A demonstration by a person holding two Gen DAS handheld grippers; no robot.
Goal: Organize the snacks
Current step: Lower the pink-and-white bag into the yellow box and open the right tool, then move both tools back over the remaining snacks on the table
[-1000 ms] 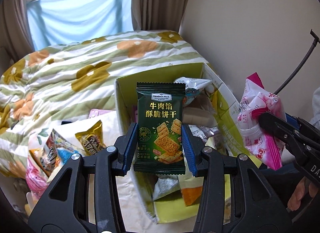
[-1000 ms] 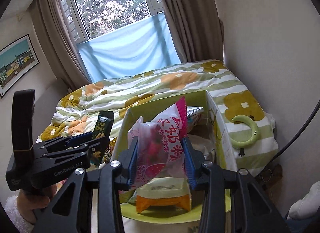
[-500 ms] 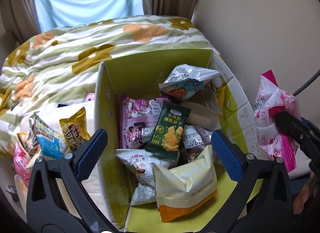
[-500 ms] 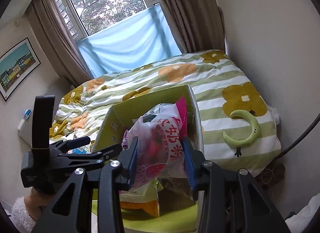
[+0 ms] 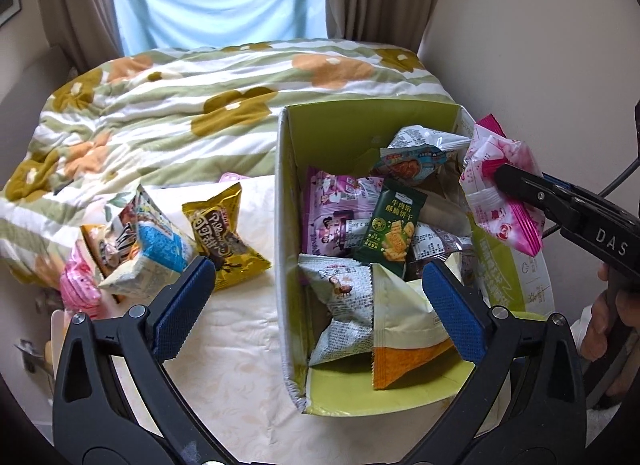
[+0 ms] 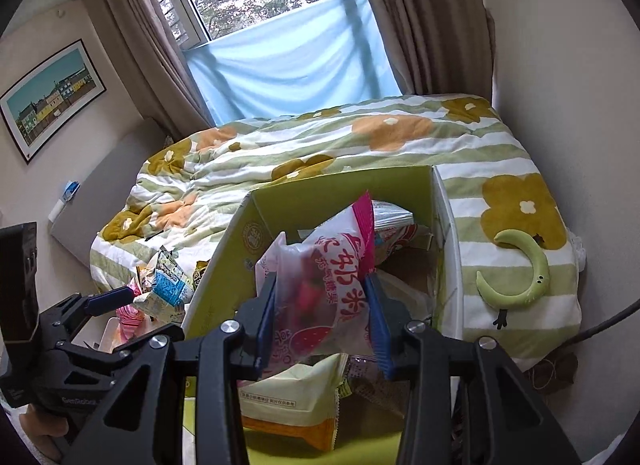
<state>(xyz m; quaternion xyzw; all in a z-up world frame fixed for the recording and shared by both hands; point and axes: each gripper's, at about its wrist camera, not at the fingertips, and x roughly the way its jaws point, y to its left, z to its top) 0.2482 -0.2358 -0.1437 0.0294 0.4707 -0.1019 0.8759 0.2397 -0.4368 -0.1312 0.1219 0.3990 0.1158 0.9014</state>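
Over the green cardboard box (image 6: 340, 193), our right gripper (image 6: 322, 315) squeezes the crinkly pink snack bag (image 6: 320, 289); next we drop it, while our left gripper (image 5: 316, 305) stays wide apart.

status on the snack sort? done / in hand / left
Done: dark green cracker packet lies in the green cardboard box among other packets. In hand: right gripper clamps a pink-and-white candy bag; left gripper open, empty. Left: gold packet and blue-white packet on the bed.
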